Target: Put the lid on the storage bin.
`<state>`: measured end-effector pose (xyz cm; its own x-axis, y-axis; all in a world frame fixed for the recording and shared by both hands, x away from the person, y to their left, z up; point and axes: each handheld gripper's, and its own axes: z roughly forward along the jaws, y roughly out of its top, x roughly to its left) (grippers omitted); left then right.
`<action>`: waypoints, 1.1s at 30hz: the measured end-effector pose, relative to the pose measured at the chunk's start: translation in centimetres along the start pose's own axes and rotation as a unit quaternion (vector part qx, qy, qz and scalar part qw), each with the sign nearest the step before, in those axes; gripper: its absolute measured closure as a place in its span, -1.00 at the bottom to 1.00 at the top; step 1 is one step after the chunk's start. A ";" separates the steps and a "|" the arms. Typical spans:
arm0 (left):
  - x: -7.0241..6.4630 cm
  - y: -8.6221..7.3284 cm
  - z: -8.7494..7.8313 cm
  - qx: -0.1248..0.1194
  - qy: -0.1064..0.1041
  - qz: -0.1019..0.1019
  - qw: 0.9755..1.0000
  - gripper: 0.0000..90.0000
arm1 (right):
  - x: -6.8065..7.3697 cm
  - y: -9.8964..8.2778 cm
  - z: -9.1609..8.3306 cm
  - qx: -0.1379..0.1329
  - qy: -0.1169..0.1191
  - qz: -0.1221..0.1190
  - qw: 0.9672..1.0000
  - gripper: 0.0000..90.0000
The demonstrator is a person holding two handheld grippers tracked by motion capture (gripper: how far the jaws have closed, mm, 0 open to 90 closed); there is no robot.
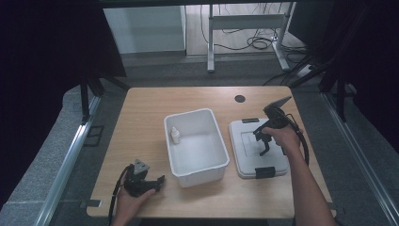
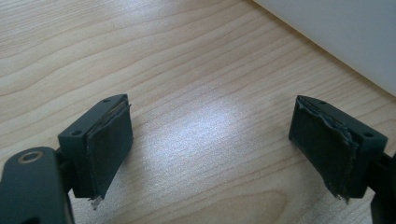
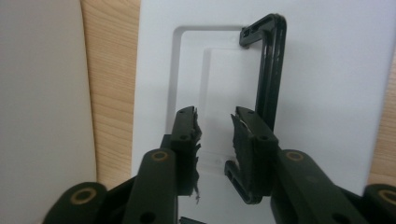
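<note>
Plainly, scene: a wooden desk (image 1: pixel 141 113) carries a white open bin (image 1: pixel 207 165) at its middle and a flat white lid (image 1: pixel 244 160) just to the bin's right.
Right tongs (image 1: pixel 263 151): they hang over the lid, pointing down toward it, jaws narrowed with a small gap and nothing between the pads.
Lid handle (image 3: pixel 268 70): a black folding handle, raised off the lid's recessed panel; in the right gripper view its long bar runs up and away along the tongs' own line, just right of the right-hand jaw and passing behind it.
Key relation: the bar lies beside the gap, not inside it, so a grip on it would call, I judge, for a small sideways shift of the right tongs toward that bar.
Lid clips: 2 black clips sit at the lid's near and far ends, so its long axis runs away from the person.
Left tongs (image 1: pixel 157 181): they rest low near the desk's front left, jaws spread wide and empty, aimed across bare wood toward the bin's near wall.
Small bottle (image 1: pixel 174 135): it stands inside the bin against the left wall.
Nearer hand: the right one, by far, for the lid; the left is just beside the bin.
</note>
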<state>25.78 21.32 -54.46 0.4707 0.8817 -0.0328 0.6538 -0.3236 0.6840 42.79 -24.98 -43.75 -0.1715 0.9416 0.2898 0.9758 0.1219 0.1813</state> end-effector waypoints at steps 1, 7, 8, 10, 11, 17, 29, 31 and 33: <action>0.0 0.0 0.0 0.000 0.000 0.000 1.000 -0.70 | 0.0 0.1 0.1 0.004 0.001 0.002 1.000 0.63; 0.0 0.0 0.0 0.000 0.000 0.000 1.000 -0.70 | 0.0 0.2 1.0 0.027 -0.001 0.001 1.000 0.77; 0.0 0.0 0.0 0.000 0.000 0.000 1.000 -0.70 | 0.1 0.2 1.1 0.028 -0.004 -0.001 1.000 0.80; 0.0 0.0 0.0 0.000 0.000 0.000 1.000 -0.70 | 0.2 0.3 1.1 0.028 -0.001 0.001 1.000 0.82; 0.0 0.0 0.0 0.000 0.000 0.000 1.000 -0.70 | 0.2 0.3 1.1 0.028 -0.002 0.002 1.000 0.84; 0.0 0.0 0.0 0.000 0.000 0.001 1.000 -0.70 | 0.0 0.3 1.0 0.026 0.002 0.008 1.000 0.95; 0.0 -0.1 -0.1 0.000 0.000 0.001 1.000 -0.70 | -0.8 0.2 0.4 0.011 -0.003 0.018 1.000 0.84; 0.0 -0.1 -0.1 0.000 0.000 0.001 1.000 -0.70 | -1.1 0.2 0.0 0.001 0.007 0.026 1.000 0.81; 0.0 -0.1 -0.1 0.000 0.000 0.001 1.000 -0.70 | -1.3 0.2 -0.3 -0.008 0.005 0.031 0.999 0.75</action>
<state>25.68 21.34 -54.45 0.4716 0.8812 -0.0319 0.6535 -0.3250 0.6836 43.13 -26.28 -43.77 -0.1113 0.9441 0.3104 0.9825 0.0577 0.1769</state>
